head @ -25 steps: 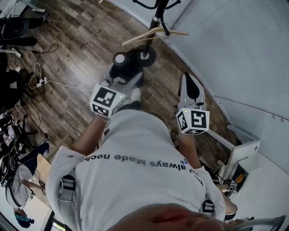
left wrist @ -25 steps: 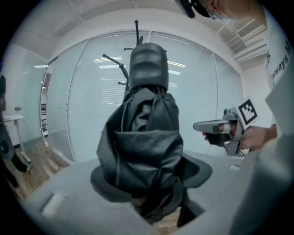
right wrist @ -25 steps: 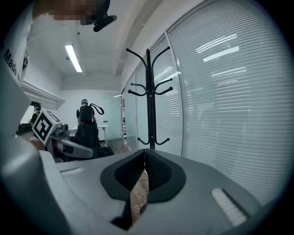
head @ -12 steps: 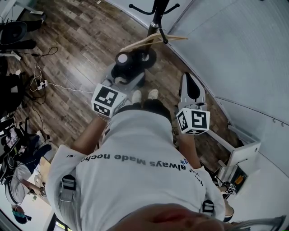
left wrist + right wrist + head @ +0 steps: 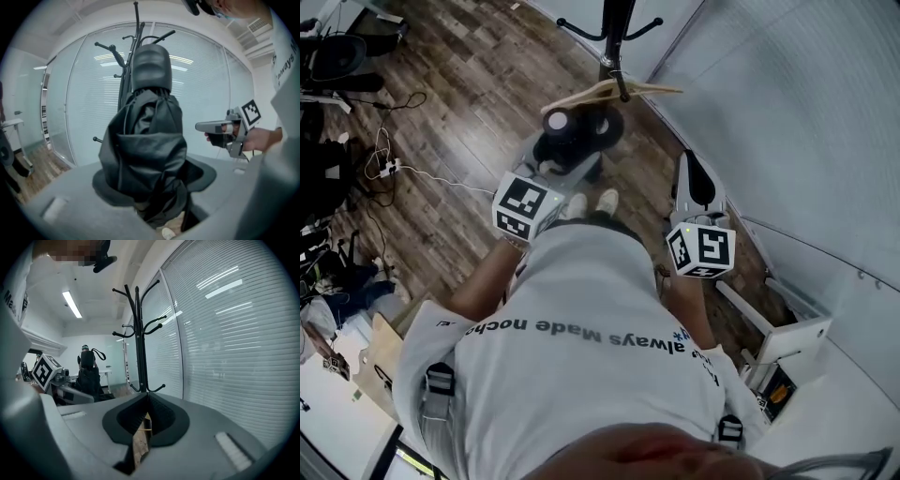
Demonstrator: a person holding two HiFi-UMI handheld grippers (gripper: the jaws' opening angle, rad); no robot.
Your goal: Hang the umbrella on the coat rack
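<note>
The left gripper point(image 5: 555, 161) clamps the umbrella point(image 5: 145, 154), probably light and squashy, its strap point(image 5: 98, 352) above the jaws the likeliest hold; the right gripper's point(image 5: 146, 397) jaws meet, empty.

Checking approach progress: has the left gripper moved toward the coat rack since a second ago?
No clear move: the left gripper, shut on the umbrella, sits as close beside the coat rack's base as before.

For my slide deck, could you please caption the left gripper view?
The left gripper holds the folded black umbrella upright, facing the coat rack.
</note>
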